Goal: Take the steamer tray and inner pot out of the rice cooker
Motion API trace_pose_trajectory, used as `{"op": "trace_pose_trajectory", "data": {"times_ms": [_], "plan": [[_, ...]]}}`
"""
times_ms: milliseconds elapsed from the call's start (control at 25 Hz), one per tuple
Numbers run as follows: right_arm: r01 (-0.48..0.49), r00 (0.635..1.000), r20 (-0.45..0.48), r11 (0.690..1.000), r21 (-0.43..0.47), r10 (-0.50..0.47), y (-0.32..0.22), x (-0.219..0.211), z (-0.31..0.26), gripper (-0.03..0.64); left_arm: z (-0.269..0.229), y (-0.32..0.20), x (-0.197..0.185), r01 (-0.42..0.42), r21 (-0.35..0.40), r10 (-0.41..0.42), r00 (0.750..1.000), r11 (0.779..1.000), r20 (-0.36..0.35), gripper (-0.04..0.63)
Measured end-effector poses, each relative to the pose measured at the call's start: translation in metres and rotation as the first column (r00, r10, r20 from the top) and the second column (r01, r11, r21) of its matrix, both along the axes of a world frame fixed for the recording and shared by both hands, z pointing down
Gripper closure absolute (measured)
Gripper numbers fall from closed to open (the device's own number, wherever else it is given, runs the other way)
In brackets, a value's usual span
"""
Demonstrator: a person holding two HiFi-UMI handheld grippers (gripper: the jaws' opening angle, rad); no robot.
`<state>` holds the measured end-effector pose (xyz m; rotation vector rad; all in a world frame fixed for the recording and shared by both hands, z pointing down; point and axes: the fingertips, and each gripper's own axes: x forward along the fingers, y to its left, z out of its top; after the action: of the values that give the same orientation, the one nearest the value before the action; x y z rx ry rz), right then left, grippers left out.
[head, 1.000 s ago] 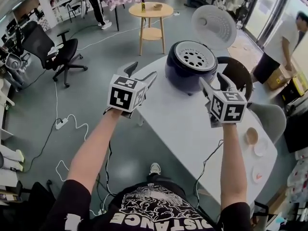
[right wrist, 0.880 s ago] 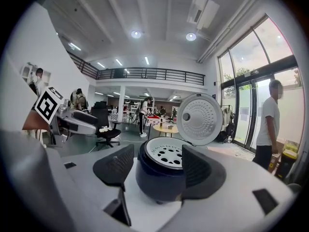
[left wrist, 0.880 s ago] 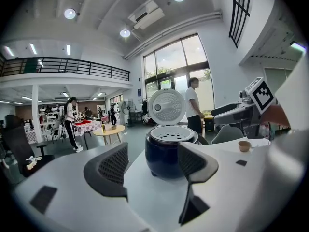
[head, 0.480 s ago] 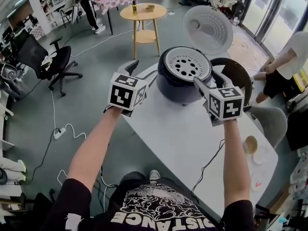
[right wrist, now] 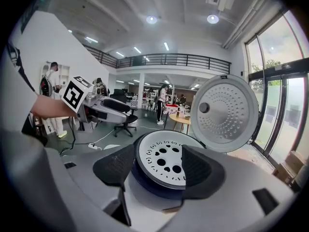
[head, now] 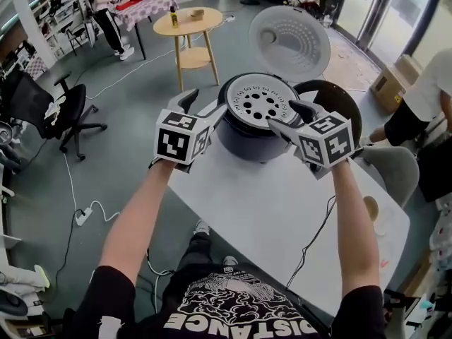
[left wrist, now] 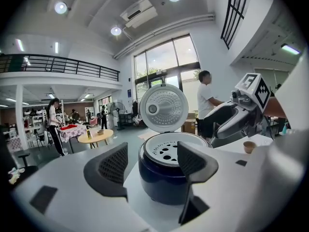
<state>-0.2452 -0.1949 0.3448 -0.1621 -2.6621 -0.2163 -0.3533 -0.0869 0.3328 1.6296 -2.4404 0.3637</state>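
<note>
White steamer tray (head: 263, 99) just beyond jaws

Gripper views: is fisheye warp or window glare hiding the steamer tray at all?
Left gripper view: strong fisheye with dark corners; bright windows behind the lid, yet the steamer tray reads sharp. Right gripper view: same warp, even light, tray holes crisp. Head view: evenly lit, no blur, mild bowing at the edges.

Showed a grey floor (head: 120, 83), round wooden table (head: 188, 21), black office chair (head: 53, 108), tall windows (left wrist: 166, 62), railed balcony (right wrist: 169, 59), ceiling lights (right wrist: 151, 19).
</note>
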Motion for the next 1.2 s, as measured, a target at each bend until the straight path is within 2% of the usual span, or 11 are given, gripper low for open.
{"op": "trace_pose_trajectory", "data": {"times_ms": [200,400,600,840,1040,1200], "plan": [[0.03,0.993,-0.117,0.999,0.031,-0.026,-0.01,-0.038,0.019,0.311,0.011,-0.027,-0.038,-0.079,-0.007,0.079,0.997,0.997,0.003,0.282],[0.056,0.964,-0.264,0.992,0.112,-0.025,-0.019,-0.073,0.044,0.296,0.02,-0.05,-0.077,-0.151,-0.004,0.151,0.988,0.988,-0.023,0.282],[0.047,0.931,-0.364,0.996,0.076,-0.016,-0.028,-0.105,0.057,0.296,0.02,-0.07,-0.113,-0.226,0.0,0.226,0.973,0.974,-0.043,0.282],[0.07,0.85,-0.526,0.993,0.092,-0.011,-0.038,-0.13,0.081,0.295,0.029,-0.089,-0.14,-0.31,0.006,0.309,0.949,0.951,-0.065,0.282],[0.075,0.798,-0.602,0.995,0.067,-0.02,-0.049,-0.148,0.1,0.288,0.042,-0.107,-0.157,-0.359,0.003,0.358,0.93,0.933,-0.089,0.282],[0.09,0.737,-0.676,0.994,0.069,-0.02,-0.051,-0.157,0.113,0.269,0.047,-0.111,-0.17,-0.393,0.009,0.392,0.915,0.92,-0.094,0.282]]}}
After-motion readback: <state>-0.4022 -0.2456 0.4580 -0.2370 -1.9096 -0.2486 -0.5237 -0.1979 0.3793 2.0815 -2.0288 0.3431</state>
